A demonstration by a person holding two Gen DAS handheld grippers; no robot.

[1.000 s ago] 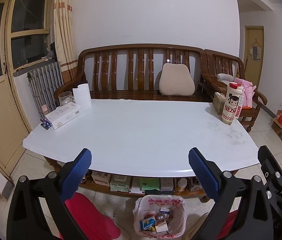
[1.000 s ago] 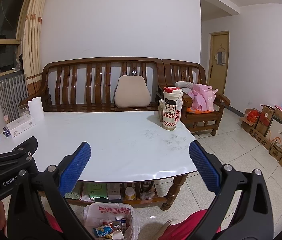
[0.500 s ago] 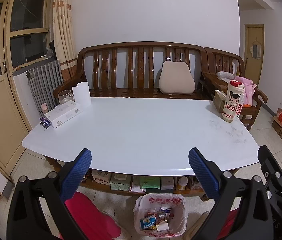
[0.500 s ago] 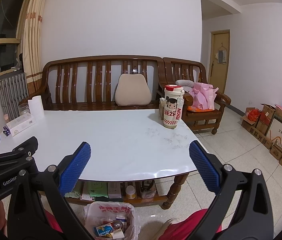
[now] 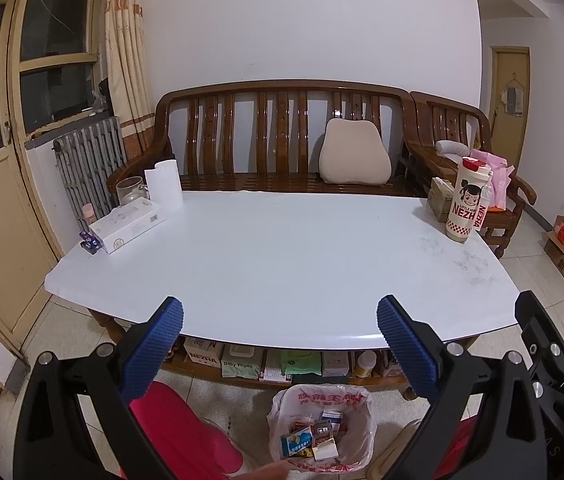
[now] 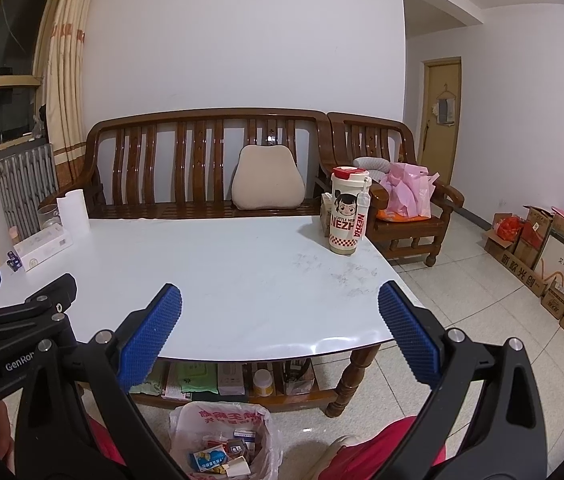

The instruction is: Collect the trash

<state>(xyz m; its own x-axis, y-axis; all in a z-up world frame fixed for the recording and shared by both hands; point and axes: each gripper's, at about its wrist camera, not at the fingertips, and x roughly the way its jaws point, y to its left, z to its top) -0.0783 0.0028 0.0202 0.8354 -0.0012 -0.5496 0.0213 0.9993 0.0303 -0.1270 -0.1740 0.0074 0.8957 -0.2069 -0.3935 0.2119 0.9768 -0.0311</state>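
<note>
A: Left wrist view: left gripper (image 5: 279, 344) jaws wide, holding nothing. Trash bag (image 5: 324, 428) at 6 o'clock on the floor under the table (image 5: 282, 256), already holding small boxes.

B: Right wrist view: right gripper (image 6: 279, 334) jaws wide, empty. Bag (image 6: 223, 440) at 7 o'clock. No loose trash visible on the table. Collection appears finished; next move probably calls for gripping the bag rim.
</note>
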